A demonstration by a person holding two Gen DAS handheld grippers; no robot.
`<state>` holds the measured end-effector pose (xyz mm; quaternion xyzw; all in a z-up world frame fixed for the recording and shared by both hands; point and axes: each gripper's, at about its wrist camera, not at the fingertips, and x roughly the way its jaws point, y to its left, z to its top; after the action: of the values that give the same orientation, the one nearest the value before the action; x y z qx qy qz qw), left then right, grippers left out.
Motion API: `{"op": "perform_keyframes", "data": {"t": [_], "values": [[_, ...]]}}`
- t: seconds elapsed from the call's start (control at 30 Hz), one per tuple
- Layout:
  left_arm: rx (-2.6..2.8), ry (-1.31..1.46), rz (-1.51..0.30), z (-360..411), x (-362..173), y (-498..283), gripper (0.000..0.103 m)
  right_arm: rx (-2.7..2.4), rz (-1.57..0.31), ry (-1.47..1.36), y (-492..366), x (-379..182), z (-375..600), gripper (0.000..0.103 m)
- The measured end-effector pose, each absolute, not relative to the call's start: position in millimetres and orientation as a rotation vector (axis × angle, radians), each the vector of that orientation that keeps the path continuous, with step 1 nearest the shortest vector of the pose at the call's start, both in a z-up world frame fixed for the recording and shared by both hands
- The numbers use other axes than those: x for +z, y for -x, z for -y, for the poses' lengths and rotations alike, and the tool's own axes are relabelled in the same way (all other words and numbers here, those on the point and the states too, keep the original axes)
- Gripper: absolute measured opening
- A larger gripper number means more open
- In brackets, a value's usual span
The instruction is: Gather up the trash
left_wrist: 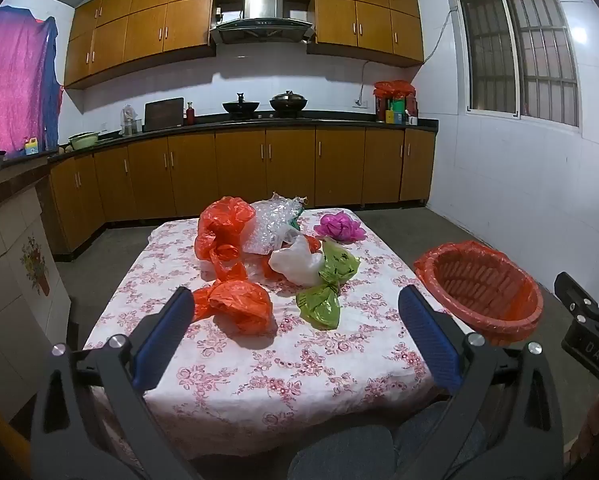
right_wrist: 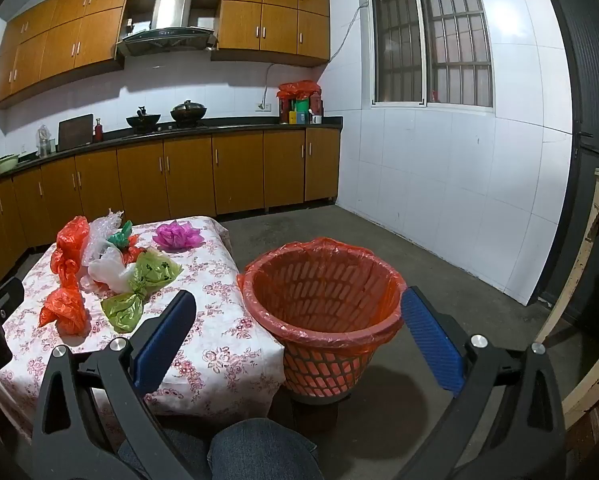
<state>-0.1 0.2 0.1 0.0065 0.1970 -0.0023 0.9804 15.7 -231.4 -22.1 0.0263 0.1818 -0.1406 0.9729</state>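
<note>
Crumpled plastic bags lie on a low table with a floral cloth (left_wrist: pixel 259 376): a near orange bag (left_wrist: pixel 239 306), a green bag (left_wrist: pixel 325 300), a white bag (left_wrist: pixel 295 262), a big orange bag (left_wrist: pixel 223 228), clear bubble wrap (left_wrist: pixel 269 222) and a pink flower-like bag (left_wrist: pixel 339 227). An orange mesh bin (left_wrist: pixel 483 288) lined with an orange bag stands right of the table; in the right wrist view the bin (right_wrist: pixel 323 304) is empty. My left gripper (left_wrist: pixel 295 304) is open above the table's near half, just short of the near orange bag. My right gripper (right_wrist: pixel 299 308) is open in front of the bin.
Kitchen counter and wooden cabinets (left_wrist: pixel 239 164) run along the back wall. A tiled wall with a window (right_wrist: pixel 431 44) is at the right. A pale wooden piece (right_wrist: pixel 595 264) stands far right. The person's knees (right_wrist: pixel 259 452) are below the grippers. Bare concrete floor (right_wrist: pixel 439 264) surrounds the bin.
</note>
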Motion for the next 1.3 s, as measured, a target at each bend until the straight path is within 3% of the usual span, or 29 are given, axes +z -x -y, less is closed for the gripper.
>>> {"op": "perform_keyframes", "data": {"t": [1.3], "values": [[-0.003,-0.014,-0.408,-2.7,1.0,-2.6,0.099,-0.284,-0.373,-0.055,-16.5,-24.1,230.9,0.101]]}}
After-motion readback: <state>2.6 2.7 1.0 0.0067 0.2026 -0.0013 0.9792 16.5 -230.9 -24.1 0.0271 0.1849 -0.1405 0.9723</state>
